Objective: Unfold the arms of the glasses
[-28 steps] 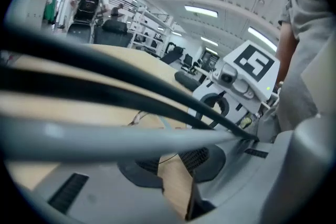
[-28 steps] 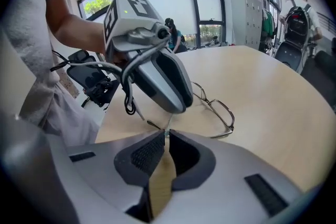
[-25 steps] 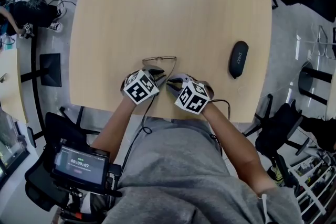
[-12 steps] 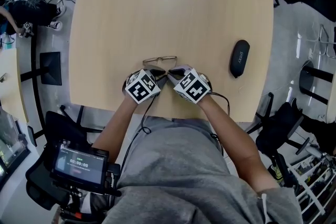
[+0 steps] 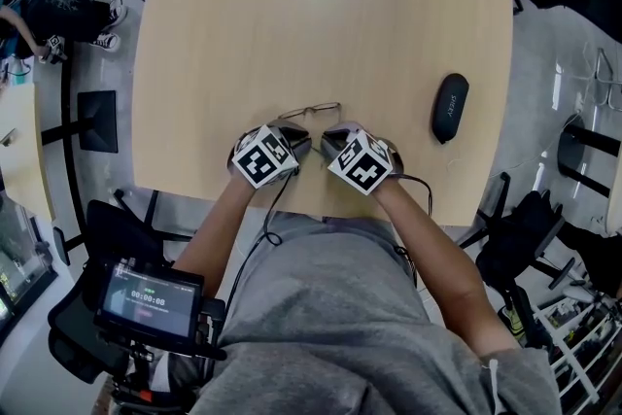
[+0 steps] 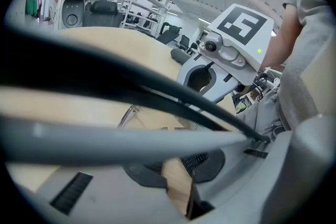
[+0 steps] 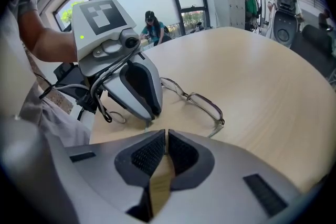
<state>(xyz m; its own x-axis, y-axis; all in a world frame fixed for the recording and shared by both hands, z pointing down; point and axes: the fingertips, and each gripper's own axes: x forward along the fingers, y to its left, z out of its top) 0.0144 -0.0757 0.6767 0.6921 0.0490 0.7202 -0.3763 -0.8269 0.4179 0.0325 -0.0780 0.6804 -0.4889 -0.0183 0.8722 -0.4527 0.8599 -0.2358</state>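
- The right gripper (image 7: 166, 136) sits closest to the person and left of the case (image 5: 448, 108). Its jaws are pressed together, with only a slit between the pads and nothing in it.
- The left gripper (image 7: 148, 118) is farther left of the case, with its tip down at the table (image 5: 321, 5). In its own view a cable (image 6: 131, 141) crosses the pad tips. Only a narrow wedge of table shows between the pads, so I cannot tell whether it pinches anything.
- The glasses (image 7: 190, 97) lie flat on the table just beyond both tips, well to the left of the case. Their long axis runs side to side, across the way both grippers point.
- The glasses' end toward the case shows a short length of arm angled back at the person. That end is nearer the right gripper, so the arm looks like its to take.
- The other end passes behind the left gripper.
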